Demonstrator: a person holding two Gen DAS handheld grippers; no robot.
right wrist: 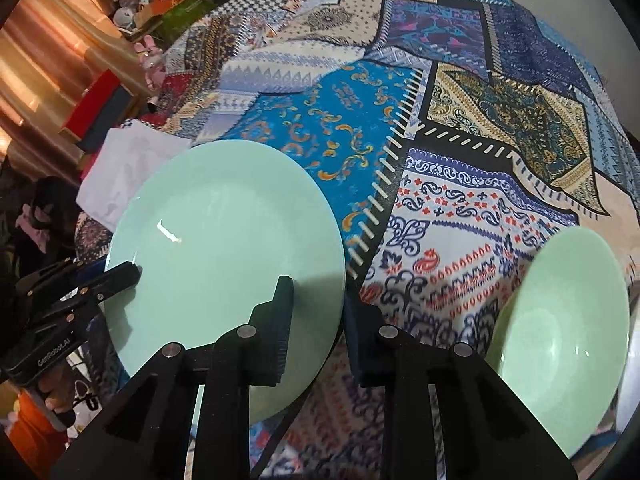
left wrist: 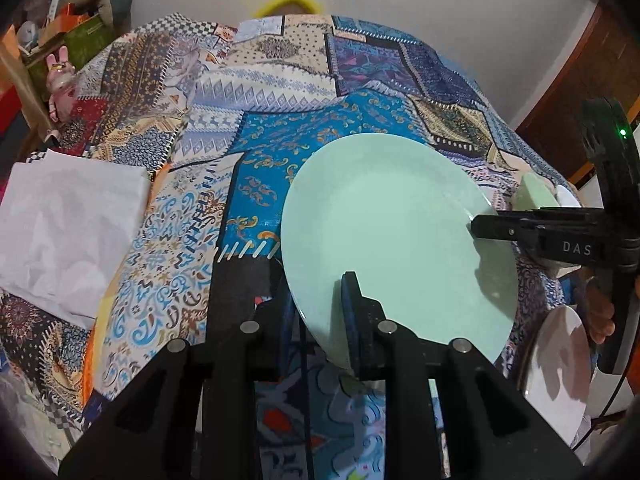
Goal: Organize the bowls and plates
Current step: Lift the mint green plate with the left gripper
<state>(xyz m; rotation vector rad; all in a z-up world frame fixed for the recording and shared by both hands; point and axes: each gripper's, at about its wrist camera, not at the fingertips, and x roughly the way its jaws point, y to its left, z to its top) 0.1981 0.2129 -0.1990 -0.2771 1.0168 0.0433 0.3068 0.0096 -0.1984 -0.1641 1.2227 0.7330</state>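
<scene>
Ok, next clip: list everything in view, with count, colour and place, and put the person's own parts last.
plate: one, mint green, held by its rim above the tablecloth.
bowl: one, mint green, right of the plate.
white plate: one, white, low at the right edge of the left wrist view.
tablecloth: one, blue and beige patchwork print, covering the table.
white cloth: one, folded, on the table's left side.
boxes and toys: several, mixed colours, piled beyond the table's far left.
left claw: black, shut on the plate's near rim.
right claw: black, shut on the plate's opposite rim.
</scene>
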